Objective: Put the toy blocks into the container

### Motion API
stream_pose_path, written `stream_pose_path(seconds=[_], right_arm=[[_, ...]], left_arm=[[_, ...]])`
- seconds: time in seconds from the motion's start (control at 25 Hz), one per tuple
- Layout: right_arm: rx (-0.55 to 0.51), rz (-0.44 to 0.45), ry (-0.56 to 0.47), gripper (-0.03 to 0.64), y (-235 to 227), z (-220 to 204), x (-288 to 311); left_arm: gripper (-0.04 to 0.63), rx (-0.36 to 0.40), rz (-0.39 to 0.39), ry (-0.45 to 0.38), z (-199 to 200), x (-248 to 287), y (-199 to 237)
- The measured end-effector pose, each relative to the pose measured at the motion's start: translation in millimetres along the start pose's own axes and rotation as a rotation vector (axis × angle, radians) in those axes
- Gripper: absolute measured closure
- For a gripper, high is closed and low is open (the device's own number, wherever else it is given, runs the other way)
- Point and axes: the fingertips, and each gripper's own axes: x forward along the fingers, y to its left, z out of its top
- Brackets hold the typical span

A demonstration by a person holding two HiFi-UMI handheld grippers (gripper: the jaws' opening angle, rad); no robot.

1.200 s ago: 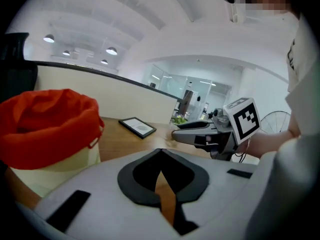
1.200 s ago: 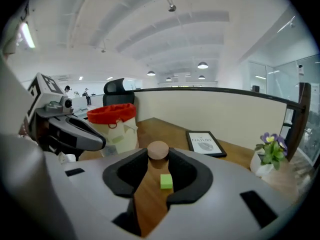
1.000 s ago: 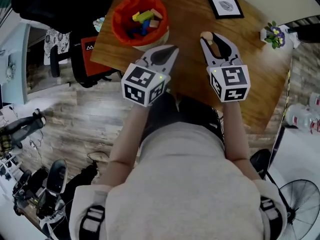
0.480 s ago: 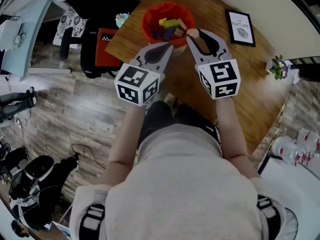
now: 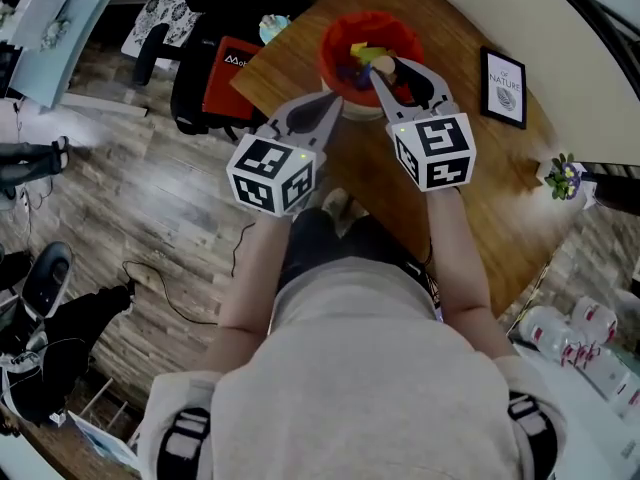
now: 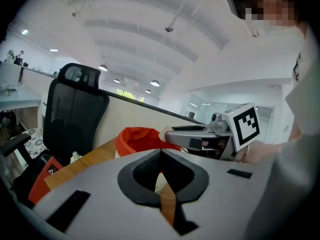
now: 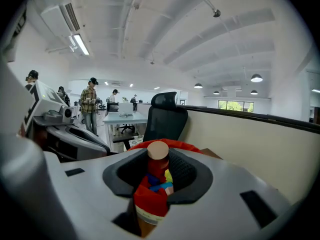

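A red container (image 5: 352,30) with several coloured toy blocks (image 5: 362,54) inside stands on the round wooden table (image 5: 480,178). My right gripper (image 5: 388,64) is shut on a tan wooden cylinder block (image 5: 384,65), held just over the container's near rim. In the right gripper view the cylinder block (image 7: 158,150) sits upright between the jaws, with the container (image 7: 150,201) and its blocks (image 7: 159,185) below. My left gripper (image 5: 334,101) is shut and empty, left of the right one, by the container's near side. The left gripper view shows the container (image 6: 136,139) ahead.
A framed picture (image 5: 503,86) lies on the table to the right of the container, and a small flower pot (image 5: 564,176) stands near the right edge. A black office chair (image 6: 75,114) and a red box (image 5: 228,65) are left of the table. Water bottles (image 5: 560,333) stand on the floor.
The right gripper has carried the cylinder block from the table's middle to over the container's rim. The left gripper has moved up beside it, still shut.
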Motion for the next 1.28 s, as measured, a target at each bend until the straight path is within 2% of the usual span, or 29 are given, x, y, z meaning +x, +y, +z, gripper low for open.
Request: stream_pose_path(seconds=[0.2,0.48,0.72,1.28], right_arm=[[0.017,0.037,0.027,0.477,5,-8,12],[-0.071,0.049,0.038,0.476,7,-8,19],[-0.072,0.062,0.022,0.474,8,-7,15],[-0.058,-0.010,0.018,0.471,-7,-6,-8]], left_arm=[[0.580,-0.022,0.012,0.003,-5,-1,6],[0.580,-0.029,0.009,0.013,-9,3,7],[0.580,-0.023,0.005,0.009,-9,5,4],[0.580,0.006,-0.065,0.020,-3,16,-15]])
